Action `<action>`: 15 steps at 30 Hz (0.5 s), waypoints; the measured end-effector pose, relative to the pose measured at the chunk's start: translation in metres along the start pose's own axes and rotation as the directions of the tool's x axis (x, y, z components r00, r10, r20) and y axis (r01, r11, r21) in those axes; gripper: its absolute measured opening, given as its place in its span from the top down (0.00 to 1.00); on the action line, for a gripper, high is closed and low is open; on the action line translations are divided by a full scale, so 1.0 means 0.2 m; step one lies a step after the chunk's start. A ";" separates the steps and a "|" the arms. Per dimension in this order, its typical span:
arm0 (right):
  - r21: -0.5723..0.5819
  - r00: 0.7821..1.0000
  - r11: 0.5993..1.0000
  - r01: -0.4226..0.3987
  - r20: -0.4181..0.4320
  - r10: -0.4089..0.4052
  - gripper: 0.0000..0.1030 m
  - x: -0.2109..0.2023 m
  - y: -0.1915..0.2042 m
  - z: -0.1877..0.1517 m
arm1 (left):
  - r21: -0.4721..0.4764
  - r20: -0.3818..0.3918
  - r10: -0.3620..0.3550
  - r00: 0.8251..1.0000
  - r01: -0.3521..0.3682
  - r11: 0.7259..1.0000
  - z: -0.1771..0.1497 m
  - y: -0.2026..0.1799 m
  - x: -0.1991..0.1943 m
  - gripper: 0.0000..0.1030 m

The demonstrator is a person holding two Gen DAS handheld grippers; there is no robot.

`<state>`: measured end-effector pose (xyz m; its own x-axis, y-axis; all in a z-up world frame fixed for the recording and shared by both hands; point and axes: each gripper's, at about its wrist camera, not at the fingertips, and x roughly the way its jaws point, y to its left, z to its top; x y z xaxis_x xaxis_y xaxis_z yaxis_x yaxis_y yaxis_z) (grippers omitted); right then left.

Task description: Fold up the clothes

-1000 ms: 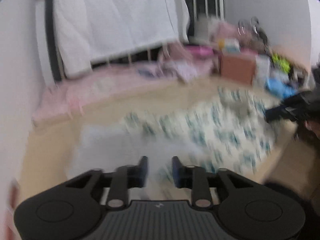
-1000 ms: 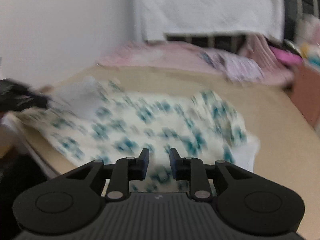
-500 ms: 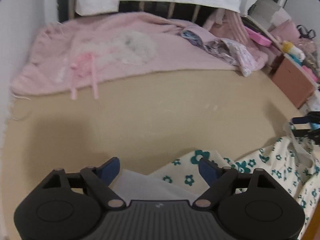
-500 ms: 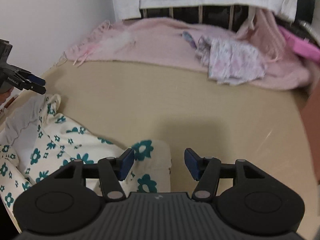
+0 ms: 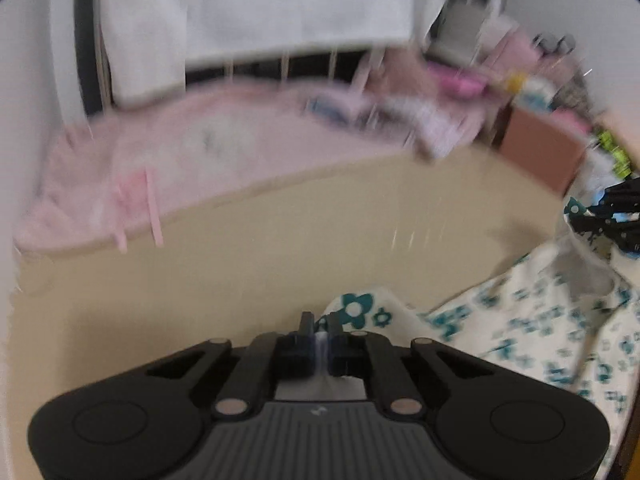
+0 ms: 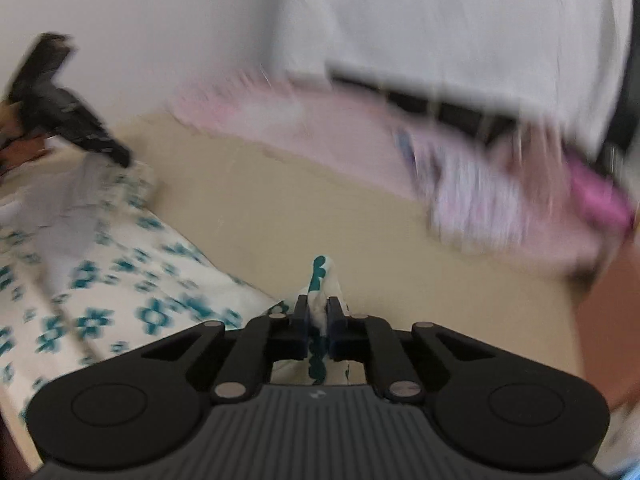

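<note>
A cream garment with teal flowers [image 5: 540, 320] lies rumpled on the beige tabletop [image 5: 280, 260]. My left gripper [image 5: 320, 322] is shut on a thin pale edge of it, with a flowered corner bunched just to the right of the fingers. In the right wrist view the same garment [image 6: 120, 280] spreads to the left, and a pinched fold of it stands up between the fingers of my right gripper [image 6: 318, 308], whose jaws are closing on it. Each gripper shows in the other's view, the right gripper [image 5: 616, 216] at the far right edge and the left gripper [image 6: 80, 128] at the upper left.
A pink blanket [image 5: 180, 152] with ribbons lies along the table's far side under a hanging white sheet [image 5: 260, 12]. A small pale printed garment [image 6: 480, 200] rests on it. A brown box [image 5: 540, 148] and assorted clutter stand at the far right. Both views are motion-blurred.
Both grippers stood wide open over the garment's edge half a second ago; now each has closed on fabric. Both views have shifted sideways and the right view has rolled.
</note>
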<state>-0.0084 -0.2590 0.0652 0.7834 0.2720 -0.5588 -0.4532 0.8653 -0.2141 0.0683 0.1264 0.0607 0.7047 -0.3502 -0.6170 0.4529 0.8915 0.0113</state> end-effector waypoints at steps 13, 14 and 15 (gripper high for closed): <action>-0.363 0.994 0.930 -0.066 0.063 0.095 0.37 -0.50 0.47 -0.22 | 0.340 0.085 0.046 0.995 -0.072 0.938 -0.77 -0.74 -0.52 0.79; -0.330 0.988 0.940 -0.083 0.095 0.121 0.33 -0.52 0.45 -0.17 | 0.306 0.094 0.013 0.995 -0.041 0.951 -0.73 -0.70 -0.55 0.69; -0.311 0.982 0.945 -0.101 0.121 0.145 0.31 -0.52 0.45 -0.11 | 0.269 0.107 -0.024 0.994 -0.005 0.963 -0.69 -0.66 -0.60 0.57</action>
<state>-0.1397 -0.2192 0.0867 0.7550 0.4437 -0.4828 -0.6399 0.6590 -0.3951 -0.1509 0.0897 0.0247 0.7481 -0.4006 -0.5291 0.5792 0.7832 0.2259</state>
